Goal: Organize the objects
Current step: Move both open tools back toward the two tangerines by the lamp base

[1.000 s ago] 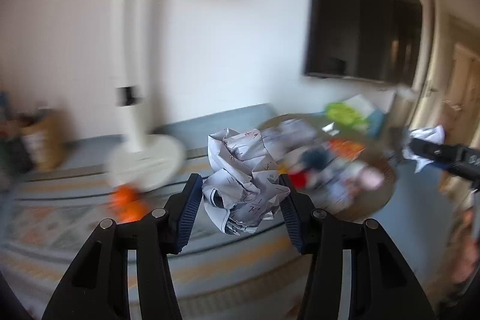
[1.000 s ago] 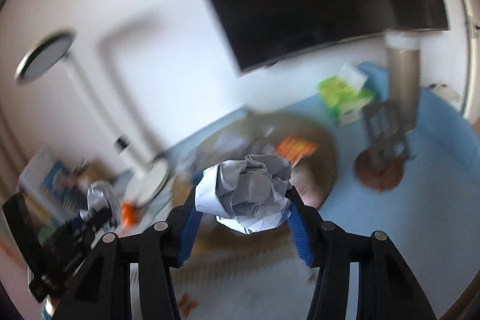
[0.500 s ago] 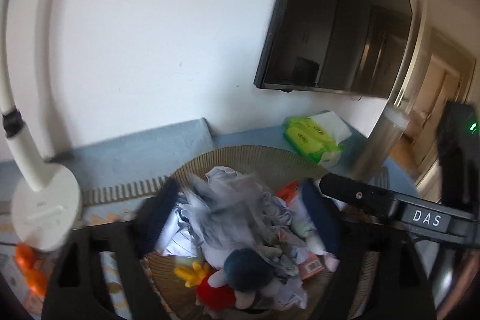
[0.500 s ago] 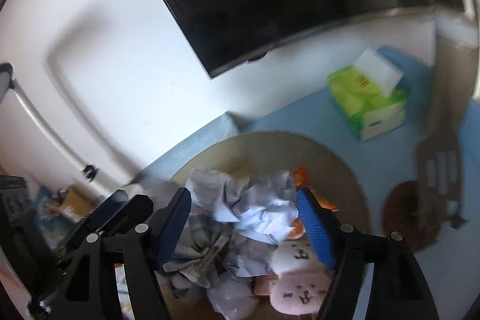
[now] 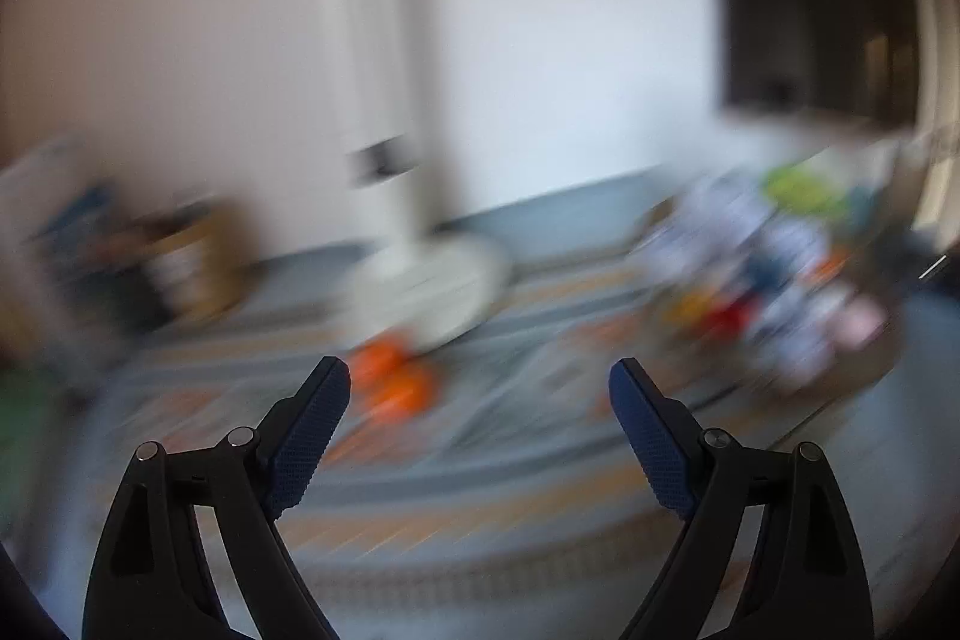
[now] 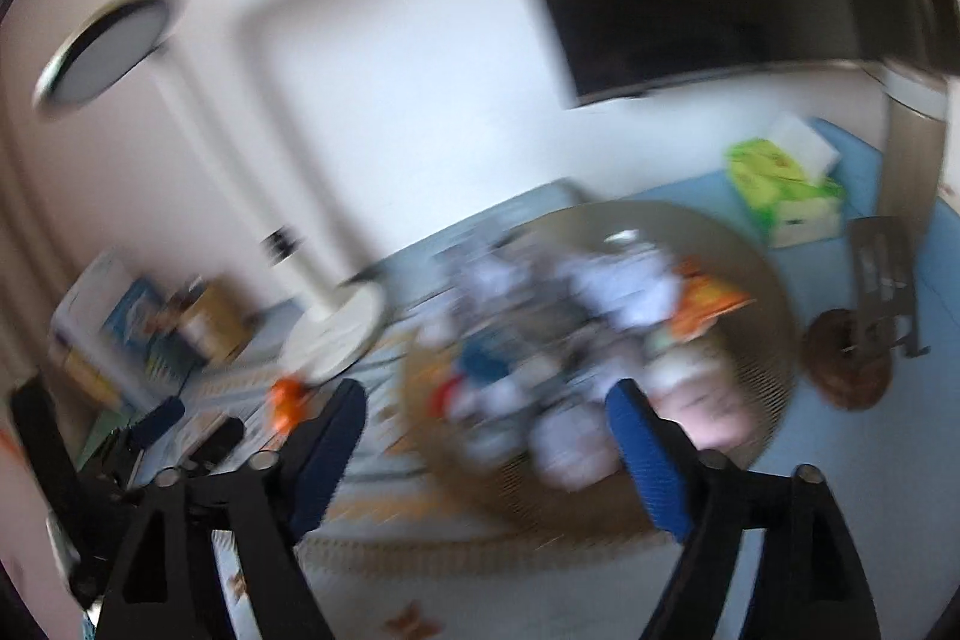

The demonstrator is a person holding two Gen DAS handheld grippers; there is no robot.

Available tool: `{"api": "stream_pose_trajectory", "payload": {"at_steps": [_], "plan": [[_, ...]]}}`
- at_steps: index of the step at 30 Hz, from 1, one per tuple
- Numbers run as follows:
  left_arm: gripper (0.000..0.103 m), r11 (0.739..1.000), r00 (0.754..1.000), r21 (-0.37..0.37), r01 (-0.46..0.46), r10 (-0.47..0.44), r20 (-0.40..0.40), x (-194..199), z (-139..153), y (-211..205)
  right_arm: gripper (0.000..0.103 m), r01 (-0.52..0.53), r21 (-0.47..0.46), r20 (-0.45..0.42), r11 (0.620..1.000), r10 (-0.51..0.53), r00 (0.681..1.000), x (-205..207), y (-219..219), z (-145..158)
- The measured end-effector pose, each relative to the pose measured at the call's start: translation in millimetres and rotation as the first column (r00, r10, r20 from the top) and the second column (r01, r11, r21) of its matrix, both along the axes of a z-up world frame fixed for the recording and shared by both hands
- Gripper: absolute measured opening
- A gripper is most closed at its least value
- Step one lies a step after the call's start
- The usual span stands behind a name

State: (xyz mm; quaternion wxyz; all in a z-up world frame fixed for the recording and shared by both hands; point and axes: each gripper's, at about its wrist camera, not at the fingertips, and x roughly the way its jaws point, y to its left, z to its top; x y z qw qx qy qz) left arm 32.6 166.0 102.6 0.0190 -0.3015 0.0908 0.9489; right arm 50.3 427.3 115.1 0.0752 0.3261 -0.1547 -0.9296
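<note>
Two claws: both spread wide with nothing between the blue pads.
Left claw (image 5: 480, 388): held above a patterned cloth; view heavily blurred.
Right claw (image 6: 486, 406): held over the near rim of the round woven tray (image 6: 774, 328).
Crumpled paper (image 6: 624, 286): piled in the tray among soft toys and an orange packet (image 6: 708, 304).
Lamp base (image 6: 336, 334): white, left of the tray.
Orange toy (image 6: 287, 400): just in front of the lamp base.
Tissue box (image 6: 786, 184): green, behind the tray on the blue tabletop (image 6: 840, 460).
</note>
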Motion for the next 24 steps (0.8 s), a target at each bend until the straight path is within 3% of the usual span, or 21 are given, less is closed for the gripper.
{"api": "stream_pose_trajectory", "payload": {"at_steps": [4,10,17,24], "plan": [[0.088,0.991,0.992,-0.067,-0.117,0.119,0.032,34,-25,-51,0.087,-0.100,0.055,0.000,0.993,0.100,0.995,21,-73,-16],[0.088,0.986,0.983,-0.023,-0.164,0.165,0.084,50,-45,-104,0.087,-0.158,0.116,0.088,0.981,0.148,0.985,13,-150,-64],[0.088,0.983,0.980,0.029,-0.180,0.176,0.097,50,-58,-121,0.087,-0.128,0.191,0.135,0.973,0.103,0.985,6,-165,-101],[0.087,0.980,0.975,0.064,-0.189,0.179,0.133,45,-76,-126,0.087,-0.110,0.190,0.147,0.976,0.083,0.986,3,-160,-105]]}}
